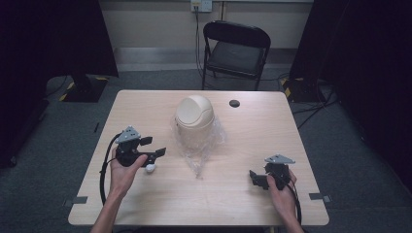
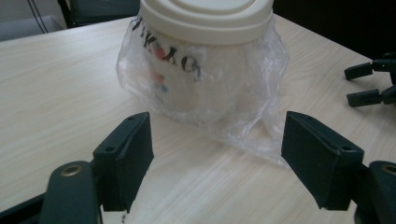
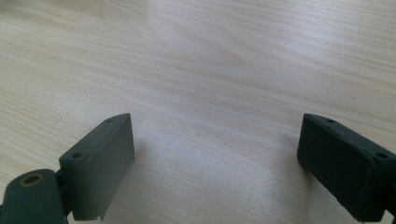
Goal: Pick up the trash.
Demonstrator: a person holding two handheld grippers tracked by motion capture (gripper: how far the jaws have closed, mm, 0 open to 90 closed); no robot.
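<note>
Between the released, empty jaws of the left gripper (image 2: pixel 217 161) a cream bin with a domed lid (image 1: pixel 194 112) is seen, standing upright at the middle of the desk (image 1: pixel 145 194) and wrapped in a loose clear plastic bag (image 1: pixel 200 148) that spills toward the person. Dark and red print on the bag is seen mirrored and cannot be read. The right gripper (image 3: pixel 215 163) is held open over bare wood, well apart. A small white object (image 1: pixel 150 168) lies by the left hand (image 1: pixel 124 172); a black chair (image 1: pixel 235 48) stands beyond the desk.
</note>
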